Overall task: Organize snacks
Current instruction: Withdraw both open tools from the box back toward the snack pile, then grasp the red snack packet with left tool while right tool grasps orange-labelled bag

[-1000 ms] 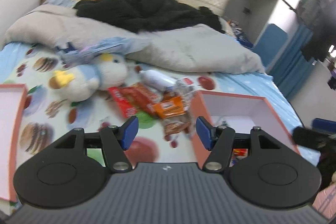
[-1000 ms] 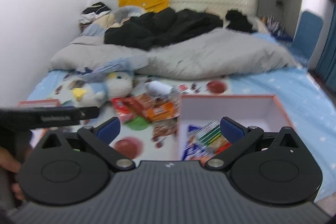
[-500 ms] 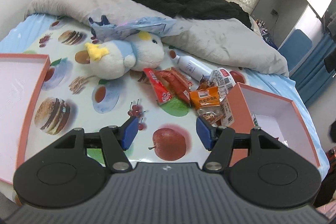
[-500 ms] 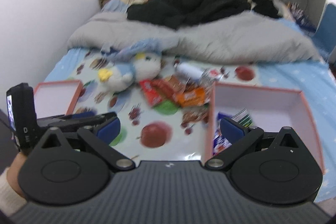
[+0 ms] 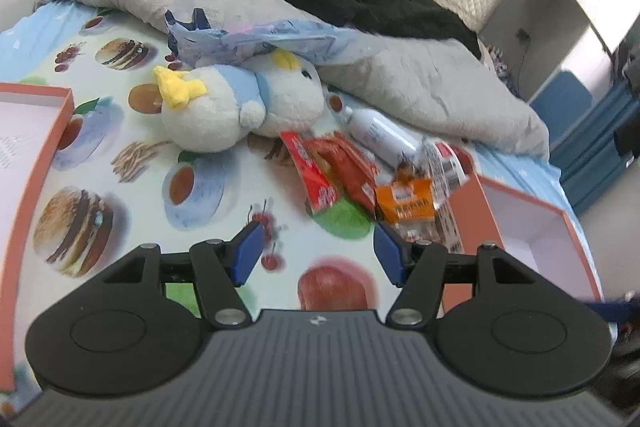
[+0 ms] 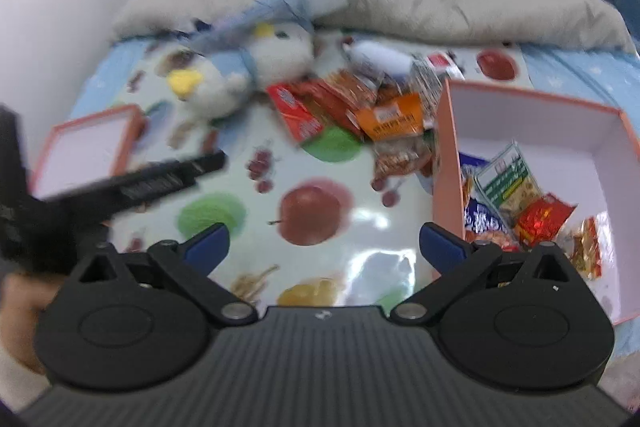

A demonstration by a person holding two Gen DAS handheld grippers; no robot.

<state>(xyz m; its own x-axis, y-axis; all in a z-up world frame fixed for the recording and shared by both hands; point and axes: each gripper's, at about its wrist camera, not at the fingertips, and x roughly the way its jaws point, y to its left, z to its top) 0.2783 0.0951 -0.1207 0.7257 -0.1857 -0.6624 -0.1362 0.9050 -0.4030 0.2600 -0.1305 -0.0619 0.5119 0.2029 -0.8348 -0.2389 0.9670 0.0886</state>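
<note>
Left gripper (image 5: 316,253): jaws spread, nothing between them.
Right gripper (image 6: 324,245): jaws spread wide, empty.
Snack pile (image 5: 360,179): loose packets on the printed sheet (image 5: 200,195), just ahead of the left jaws.
Box (image 6: 448,147): beside the right gripper's right finger, holding several packets (image 6: 516,195).
Plush toy (image 5: 240,107): beyond the pile, left.
</note>
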